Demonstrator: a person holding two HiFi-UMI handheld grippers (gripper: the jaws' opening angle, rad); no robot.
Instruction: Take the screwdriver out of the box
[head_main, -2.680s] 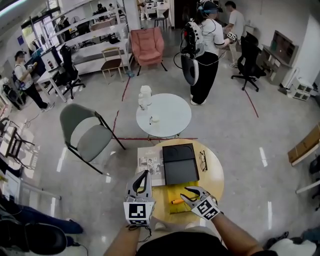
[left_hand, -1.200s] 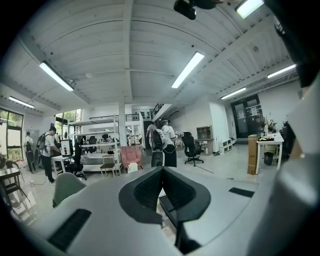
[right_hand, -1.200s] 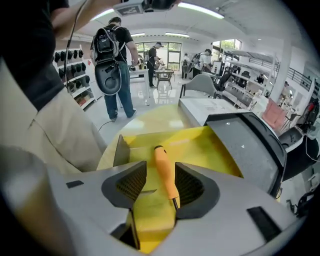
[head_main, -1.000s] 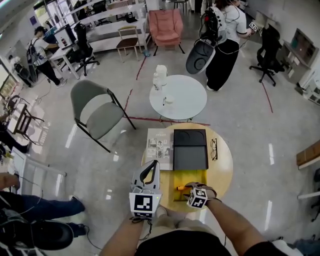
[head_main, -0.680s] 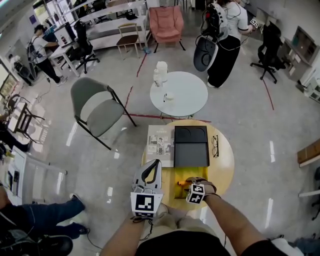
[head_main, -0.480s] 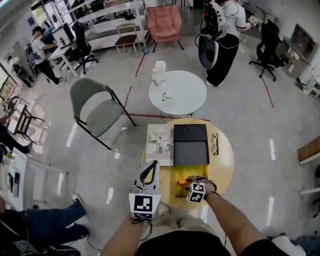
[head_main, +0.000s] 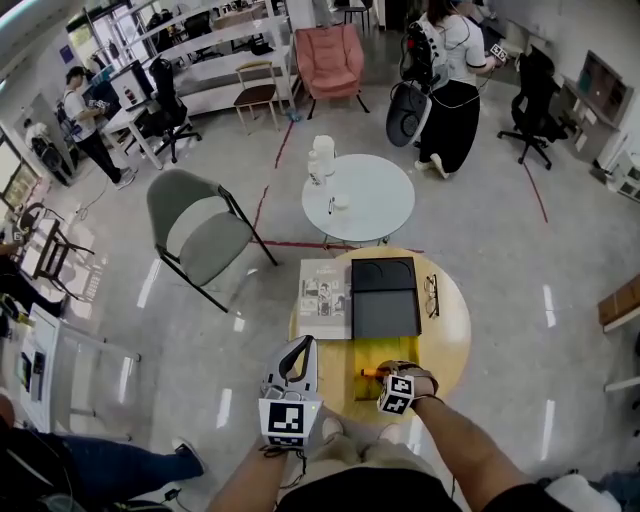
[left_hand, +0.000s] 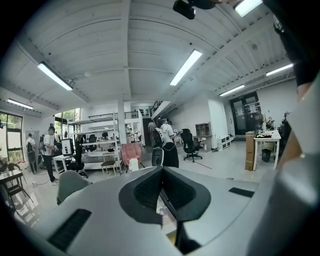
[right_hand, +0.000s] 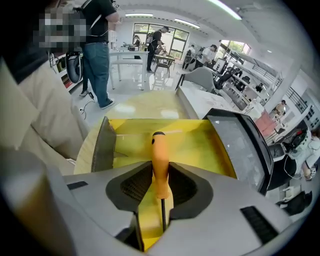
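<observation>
While right tongs (head_main: 380, 373) point steeply down, jaws just closing onto screwdriver (right_hand: 159, 162) handle | left tongs (head_main: 299, 347) pinched together, empty, near level.

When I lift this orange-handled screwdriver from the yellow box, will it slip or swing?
Probably rigid: the orange-handled screwdriver has a solid handle and thin metal shaft. The right gripper has just been closing its fingers with the round, smooth handle between them, so it may pivot or slip. Set down, it would likely roll.
</observation>
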